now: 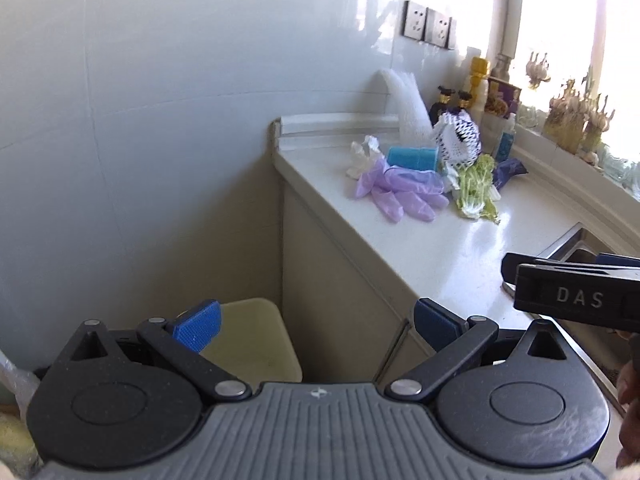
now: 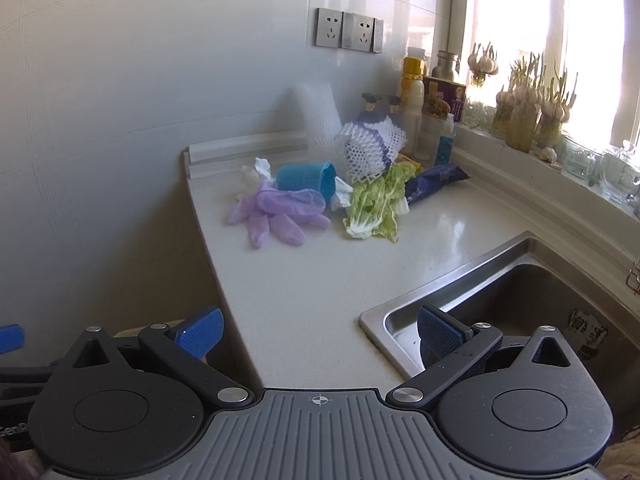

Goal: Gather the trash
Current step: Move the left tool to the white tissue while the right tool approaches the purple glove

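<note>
Trash lies in a pile at the far corner of the white counter (image 2: 304, 280): purple gloves (image 2: 280, 212), a blue cup on its side (image 2: 306, 179), crumpled white tissue (image 2: 256, 172), cabbage leaves (image 2: 378, 204), white and purple foam fruit net (image 2: 370, 148) and a dark blue wrapper (image 2: 434, 180). The pile also shows in the left wrist view, with the gloves (image 1: 400, 190) nearest. My left gripper (image 1: 316, 328) is open and empty, over a cream bin (image 1: 256, 340) on the floor beside the cabinet. My right gripper (image 2: 320, 332) is open and empty, above the counter's near edge.
A steel sink (image 2: 520, 300) is set in the counter at right. Bottles (image 2: 412, 96) and sprouting garlic jars (image 2: 524, 116) line the back wall and windowsill. Wall sockets (image 2: 348, 30) sit above the pile. The right gripper's side (image 1: 576, 292) shows in the left wrist view.
</note>
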`<state>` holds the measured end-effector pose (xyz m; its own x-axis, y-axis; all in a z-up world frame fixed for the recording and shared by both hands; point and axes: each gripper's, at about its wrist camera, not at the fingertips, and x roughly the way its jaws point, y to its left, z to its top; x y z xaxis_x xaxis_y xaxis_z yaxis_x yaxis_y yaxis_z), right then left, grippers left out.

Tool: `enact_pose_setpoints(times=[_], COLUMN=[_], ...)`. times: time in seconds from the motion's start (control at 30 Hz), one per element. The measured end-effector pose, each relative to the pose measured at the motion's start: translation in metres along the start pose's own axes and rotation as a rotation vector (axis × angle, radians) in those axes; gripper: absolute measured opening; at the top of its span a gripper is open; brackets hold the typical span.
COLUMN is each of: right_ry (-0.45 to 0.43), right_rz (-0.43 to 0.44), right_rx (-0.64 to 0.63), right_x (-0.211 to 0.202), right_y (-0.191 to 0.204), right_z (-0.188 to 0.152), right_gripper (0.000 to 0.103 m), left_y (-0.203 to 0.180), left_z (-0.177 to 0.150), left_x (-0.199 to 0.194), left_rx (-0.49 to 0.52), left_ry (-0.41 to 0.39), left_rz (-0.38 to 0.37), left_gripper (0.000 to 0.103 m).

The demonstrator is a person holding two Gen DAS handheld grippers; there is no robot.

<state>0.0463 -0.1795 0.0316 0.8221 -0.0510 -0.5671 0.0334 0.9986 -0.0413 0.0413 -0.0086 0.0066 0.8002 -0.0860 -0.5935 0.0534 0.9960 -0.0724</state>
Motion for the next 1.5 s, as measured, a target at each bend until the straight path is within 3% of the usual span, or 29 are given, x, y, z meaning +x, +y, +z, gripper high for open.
enact_pose_setpoints(times=[0.23, 0.37, 0.57, 0.7, 0.9, 1.2, 1.4, 1.5], right_ry=[0.027, 0.056, 0.064, 0.05, 0.0, -0.022, 0.014, 0.003], right_rz=[0.058, 0.128, 0.226, 0.316, 0.376, 0.378, 0.353, 0.342], right_rx=[0.098, 0.212, 0.42, 0.53, 0.53, 0.383, 0.411, 0.41], right_x=[0.058, 0.092, 0.137, 0.161, 0.192, 0.221, 0.239, 0.241], right_y=[-0.034, -0.057, -0.083, -0.08, -0.058, -0.022, -0.024, -0.025], right_z=[0.032, 0.055, 0.075, 0.078, 0.074, 0.068, 0.059, 0.056], right_gripper=[0.103, 0.103, 0.103, 0.103, 0.098, 0.092, 0.082, 0.073], left_y=[0.001, 0.005, 0.001, 0.008, 0.033, 0.036, 0.033, 0.033], left_z=[0.036, 0.058, 0.077, 0.096, 0.122, 0.137, 0.134, 0.133], left_x=[0.045, 0.083, 0.128, 0.16, 0.215, 0.275, 0.296, 0.298], left_rx=[0.015, -0.039, -0.012, 0.055, 0.005, -0.073, -0.104, -0.136], left_ry=[-0.01, 0.068, 0.014, -0.117, -0.109, -0.042, 0.014, 0.027], left_rz=[-0.152, -0.255, -0.295, -0.305, -0.418, -0.577, -0.616, -0.64], left_gripper=[0.103, 0.103, 0.102, 0.096, 0.085, 0.073, 0.058, 0.044])
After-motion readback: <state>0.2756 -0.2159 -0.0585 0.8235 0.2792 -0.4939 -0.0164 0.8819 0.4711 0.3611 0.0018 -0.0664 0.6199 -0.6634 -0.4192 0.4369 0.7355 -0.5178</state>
